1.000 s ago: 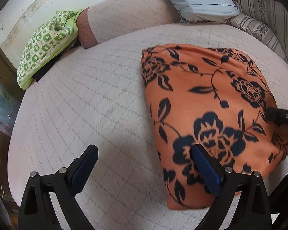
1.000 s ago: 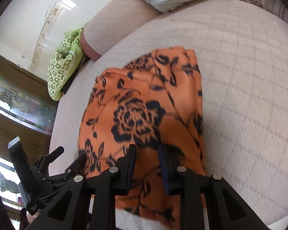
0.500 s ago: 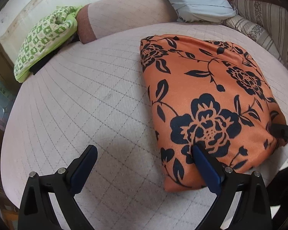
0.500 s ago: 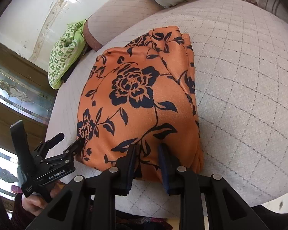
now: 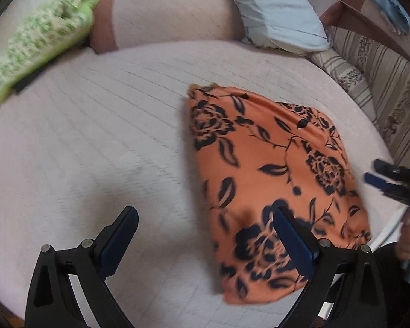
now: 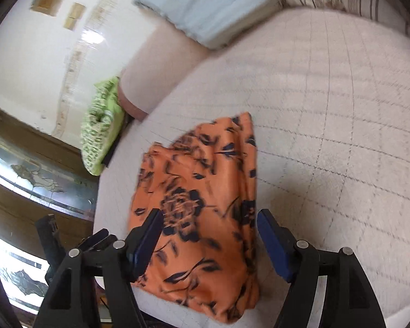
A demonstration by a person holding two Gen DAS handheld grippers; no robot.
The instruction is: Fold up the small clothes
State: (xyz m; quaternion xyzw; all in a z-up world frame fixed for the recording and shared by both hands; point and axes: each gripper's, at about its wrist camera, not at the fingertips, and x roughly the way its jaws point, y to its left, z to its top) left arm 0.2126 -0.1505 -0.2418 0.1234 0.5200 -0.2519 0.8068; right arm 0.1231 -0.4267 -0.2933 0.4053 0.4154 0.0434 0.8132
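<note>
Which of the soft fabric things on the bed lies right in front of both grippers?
The orange cloth with dark flowers. The green patterned cushion and the pale blue pillow sit far off at the bed's back edge.

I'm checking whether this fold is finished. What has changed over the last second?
The right tongs, pinched on the near edge of the orange cloth a second ago, have let go; their jaws are opening and both tongs have pulled back. The left tongs stayed open and empty. The cloth stays folded on the bed.
</note>
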